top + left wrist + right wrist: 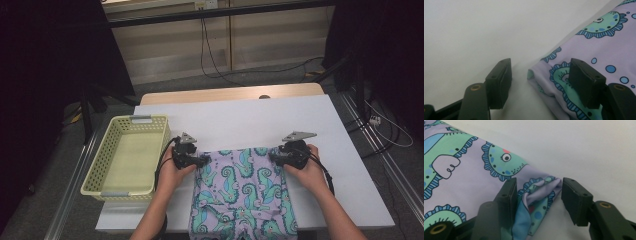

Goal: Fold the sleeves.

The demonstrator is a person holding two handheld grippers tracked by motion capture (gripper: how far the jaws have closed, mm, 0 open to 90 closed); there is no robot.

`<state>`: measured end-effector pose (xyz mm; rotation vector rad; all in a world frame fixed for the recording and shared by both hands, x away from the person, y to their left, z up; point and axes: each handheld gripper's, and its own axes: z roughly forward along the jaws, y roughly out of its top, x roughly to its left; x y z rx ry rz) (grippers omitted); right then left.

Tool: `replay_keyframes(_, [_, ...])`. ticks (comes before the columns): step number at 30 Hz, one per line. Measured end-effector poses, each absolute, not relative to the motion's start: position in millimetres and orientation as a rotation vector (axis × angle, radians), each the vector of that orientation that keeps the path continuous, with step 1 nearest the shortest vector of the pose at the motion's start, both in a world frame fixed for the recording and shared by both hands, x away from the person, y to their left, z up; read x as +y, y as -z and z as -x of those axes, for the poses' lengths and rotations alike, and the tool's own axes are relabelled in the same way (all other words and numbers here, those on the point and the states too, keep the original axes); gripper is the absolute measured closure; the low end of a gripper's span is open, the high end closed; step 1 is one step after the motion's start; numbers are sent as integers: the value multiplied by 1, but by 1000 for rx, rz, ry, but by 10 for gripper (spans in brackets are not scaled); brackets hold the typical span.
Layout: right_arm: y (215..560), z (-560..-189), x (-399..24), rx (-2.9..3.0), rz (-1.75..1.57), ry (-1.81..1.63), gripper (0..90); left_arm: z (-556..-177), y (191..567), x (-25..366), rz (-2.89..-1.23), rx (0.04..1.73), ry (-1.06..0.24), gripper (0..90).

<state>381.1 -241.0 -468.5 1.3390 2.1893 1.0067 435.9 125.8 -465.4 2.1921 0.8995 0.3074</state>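
A lilac cloth [242, 190] printed with teal seahorses lies folded on the white table [250, 117], its near end hanging over the front edge. My left gripper [202, 160] is at the cloth's far left corner. In the left gripper view the jaws [540, 72] stand apart around that corner [541, 75]; one pad rests over the cloth [599, 45] and the other is clear of it. My right gripper [274, 156] is at the far right corner. Its jaws [539, 188] straddle the bunched corner of the cloth [461, 182], with a gap left at one pad.
A pale yellow plastic basket [95, 167] stands empty at the table's left edge, close to my left hand. Bare tabletop stretches behind the cloth and to its right. Cables [215, 65] trail over the floor beyond the table.
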Motion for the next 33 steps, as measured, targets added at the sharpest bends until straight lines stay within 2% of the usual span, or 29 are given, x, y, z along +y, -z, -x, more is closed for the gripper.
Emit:
replay_keyframes(6, [468,-380,-239,2213,-1325,-1025,633,-436,466,126,-2180,909,-308,362])
replay_keyframes(11, [468,-379,-240,2219,-1343,-1068,799,-436,465,127,-2169,912,-298,361])
replay_keyframes(14, [468,-380,-241,2220,-1364,-1093,837,-437,465,128,-2142,941,-293,359])
replay_keyframes(16, [468,-380,-242,2223,-1358,-1093,848,-437,463,131,-2162,946,-334,316])
replay_keyframes(25, [464,-378,-248,2211,-1350,-1095,856,-437,464,132,-2151,975,-310,320])
replay_keyframes(31, [463,-375,-245,2213,-1333,-1083,856,-433,462,128,-2185,971,-332,384])
replay_keyframes(33, [462,-374,-247,2214,-1330,-1094,856,-431,460,126,-2196,971,-310,456])
